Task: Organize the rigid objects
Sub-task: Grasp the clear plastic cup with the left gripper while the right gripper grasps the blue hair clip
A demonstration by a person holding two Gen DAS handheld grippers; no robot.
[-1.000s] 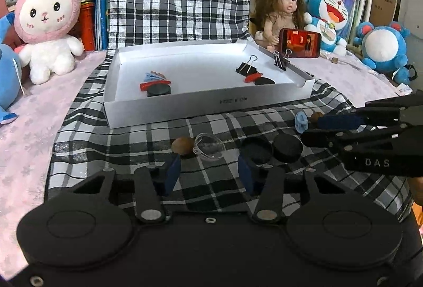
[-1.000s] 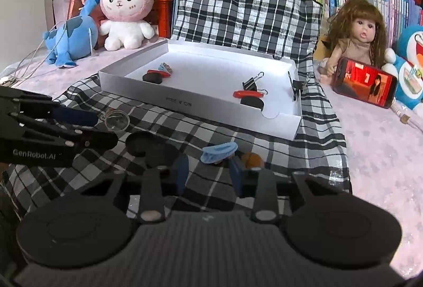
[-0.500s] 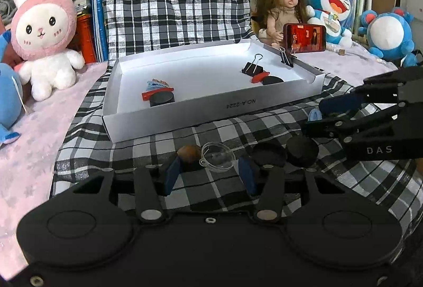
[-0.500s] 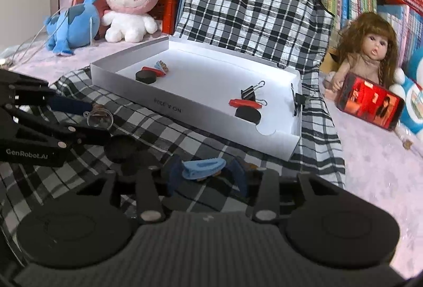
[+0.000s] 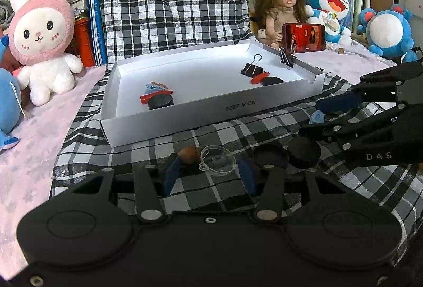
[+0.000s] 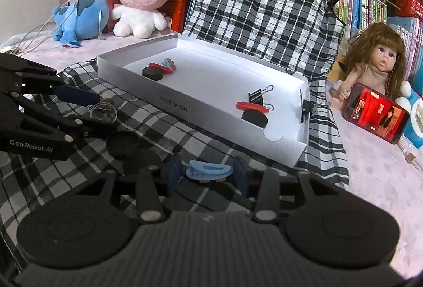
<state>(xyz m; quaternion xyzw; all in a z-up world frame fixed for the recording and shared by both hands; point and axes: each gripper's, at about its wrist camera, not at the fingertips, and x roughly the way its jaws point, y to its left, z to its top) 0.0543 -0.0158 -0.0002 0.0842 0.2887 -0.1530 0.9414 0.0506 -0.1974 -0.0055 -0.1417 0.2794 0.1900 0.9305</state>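
On the checked cloth (image 5: 148, 154) lies a clear plastic cup (image 5: 218, 160), between the fingers of my open left gripper (image 5: 208, 176) with a gap on each side. A small brown piece (image 5: 187, 153) sits by its left finger. Two black discs (image 5: 304, 153) lie just right of it. My right gripper (image 6: 208, 177) stands open astride a light-blue hair clip (image 6: 208, 170) that rests on the cloth. The white box (image 5: 211, 112) behind holds a black disc (image 5: 160, 102), red clips and a binder clip (image 5: 251, 67). From the side, each gripper shows in the other's view: left gripper (image 6: 103, 112), right gripper (image 5: 313, 119).
A second binder clip (image 5: 285, 57) grips the box's right rim. A doll (image 5: 280, 12) with a phone (image 5: 304, 37) sits behind the box on the right. Plush toys, such as a pink rabbit (image 5: 39, 30), line the back, with books behind.
My right gripper's jaws have widened and come forward around the blue clip, which earlier lay ahead of its tips. The left gripper has crept up on the clear cup.
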